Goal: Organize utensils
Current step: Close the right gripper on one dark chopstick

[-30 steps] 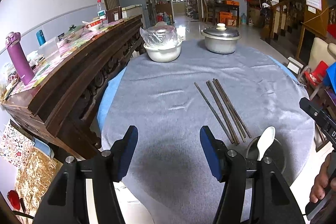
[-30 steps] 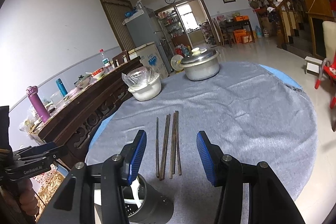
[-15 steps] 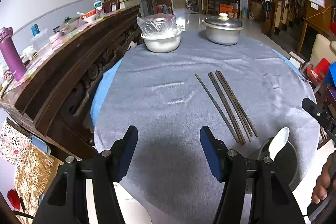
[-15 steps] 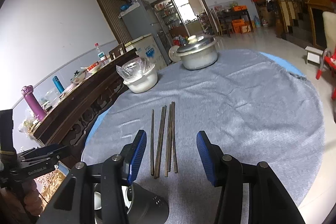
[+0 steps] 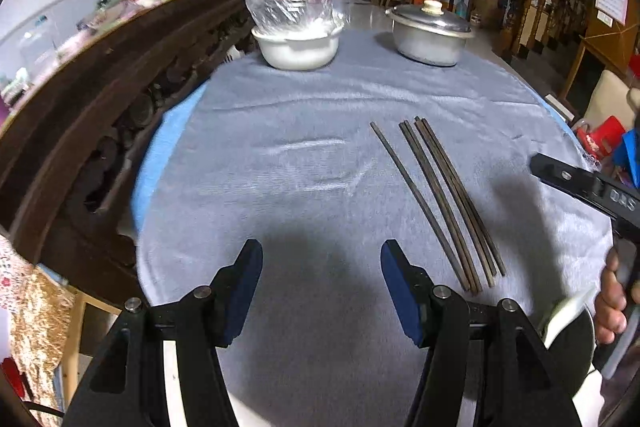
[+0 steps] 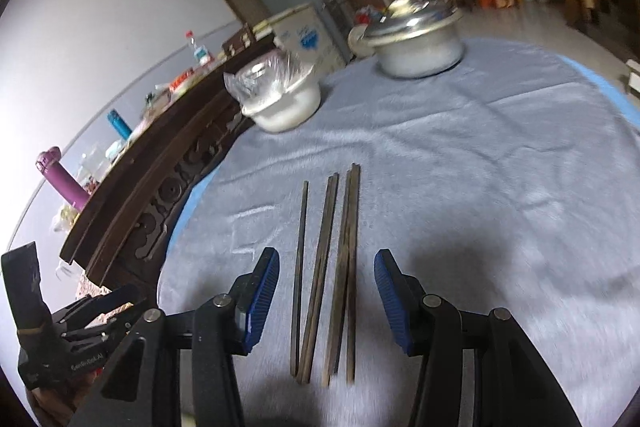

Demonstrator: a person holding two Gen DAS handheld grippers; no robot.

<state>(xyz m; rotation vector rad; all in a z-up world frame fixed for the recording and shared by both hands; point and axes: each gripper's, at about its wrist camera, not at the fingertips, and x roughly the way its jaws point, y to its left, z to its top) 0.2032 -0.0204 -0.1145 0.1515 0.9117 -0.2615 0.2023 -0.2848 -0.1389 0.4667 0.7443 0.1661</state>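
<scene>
The dark chopsticks (image 6: 326, 275) lie side by side on the grey tablecloth (image 6: 480, 155), and their long axis runs almost straight away from the right gripper (image 6: 326, 297) — the near ends sit between its two blue pads (image 6: 262, 297), which stand wide apart with nothing held. That alignment is what the next move turns on: the sticks run lengthwise down the gap between the pads, so closing would press the bundle together across its width rather than catching it endwise. How high the pads are above the cloth cannot be told from this view. In the left wrist view the same sticks (image 5: 440, 203) lie off to the right of the left gripper (image 5: 320, 291), slanting away from it, well outside its spread and empty fingers (image 5: 400, 291); the right hand is plainly the nearer and better placed. At the lower right of that view a white spoon (image 5: 568, 313) stands in a dark round holder (image 5: 576, 343) near the table edge, which is likely where the sticks belong. Farther back on the cloth stand a white bowl covered in plastic (image 5: 298, 45) and a lidded metal pot (image 5: 430, 33), both well apart from the sticks. One stick lies slightly apart on the left — a grasp might miss it.
</scene>
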